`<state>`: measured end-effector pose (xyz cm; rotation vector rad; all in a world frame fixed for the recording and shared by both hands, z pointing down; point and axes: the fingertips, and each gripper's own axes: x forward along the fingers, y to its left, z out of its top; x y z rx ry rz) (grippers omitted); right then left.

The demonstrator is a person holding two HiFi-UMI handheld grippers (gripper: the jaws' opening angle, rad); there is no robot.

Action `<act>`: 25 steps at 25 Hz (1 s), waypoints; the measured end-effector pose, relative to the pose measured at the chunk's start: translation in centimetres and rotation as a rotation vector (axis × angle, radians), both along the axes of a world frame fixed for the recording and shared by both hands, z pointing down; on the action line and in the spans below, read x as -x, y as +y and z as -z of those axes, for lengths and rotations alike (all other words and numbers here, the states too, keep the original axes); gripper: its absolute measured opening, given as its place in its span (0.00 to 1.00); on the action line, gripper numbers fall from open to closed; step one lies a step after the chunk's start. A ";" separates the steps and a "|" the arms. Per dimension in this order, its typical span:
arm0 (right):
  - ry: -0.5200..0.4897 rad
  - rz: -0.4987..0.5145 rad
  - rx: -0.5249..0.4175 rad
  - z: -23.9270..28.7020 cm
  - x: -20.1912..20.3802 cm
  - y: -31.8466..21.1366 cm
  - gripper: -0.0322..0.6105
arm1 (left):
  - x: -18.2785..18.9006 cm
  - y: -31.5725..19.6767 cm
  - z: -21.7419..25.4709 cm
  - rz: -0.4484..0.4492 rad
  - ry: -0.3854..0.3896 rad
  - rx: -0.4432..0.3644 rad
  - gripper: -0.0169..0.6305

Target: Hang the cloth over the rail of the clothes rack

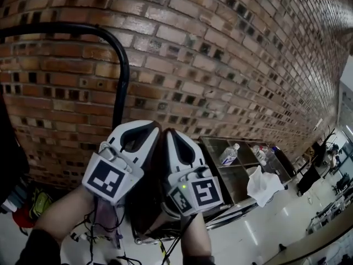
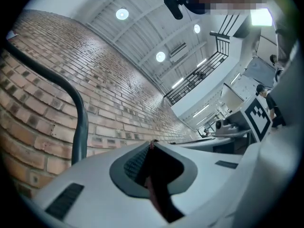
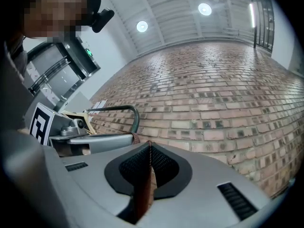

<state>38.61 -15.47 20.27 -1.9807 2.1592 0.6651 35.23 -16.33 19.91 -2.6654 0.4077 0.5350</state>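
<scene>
Two grippers point upward side by side near the rail (image 1: 123, 81): left gripper (image 2: 152, 144) and right gripper (image 3: 150, 145), jaws clenched on cloth (image 3: 145, 194).

readable text: no letters, numbers or brand names are showing clearly enough to read in any view.
left marker cube (image 1: 107, 180): sitting on the left gripper (image 1: 154, 128), it is showing only a black-and-white square code pattern, with no words or digits.
right marker cube (image 1: 205, 193): sitting on the right gripper (image 1: 168, 132), it is showing a similar black-and-white square pattern, again without words or digits.
bottle (image 1: 229, 154): it is carrying a pale label, but the print is coming out too small to read.
</scene>
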 end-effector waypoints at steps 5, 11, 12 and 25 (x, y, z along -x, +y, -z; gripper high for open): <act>0.006 -0.031 -0.064 3.4 -3.0 -1.3 0.07 | -2.8 -0.8 4.0 -0.013 0.039 -0.083 0.05; 0.009 -0.066 -0.156 9.1 -6.5 -2.2 0.07 | -6.4 -1.5 9.6 -0.036 0.126 -0.131 0.05; 0.016 -0.073 -0.165 10.0 -6.9 -2.5 0.06 | -7.0 -1.7 10.4 -0.034 0.133 -0.137 0.05; 0.002 -0.039 -0.212 15.5 -9.2 -5.0 0.06 | -9.5 -6.0 18.2 0.002 0.149 -0.197 0.05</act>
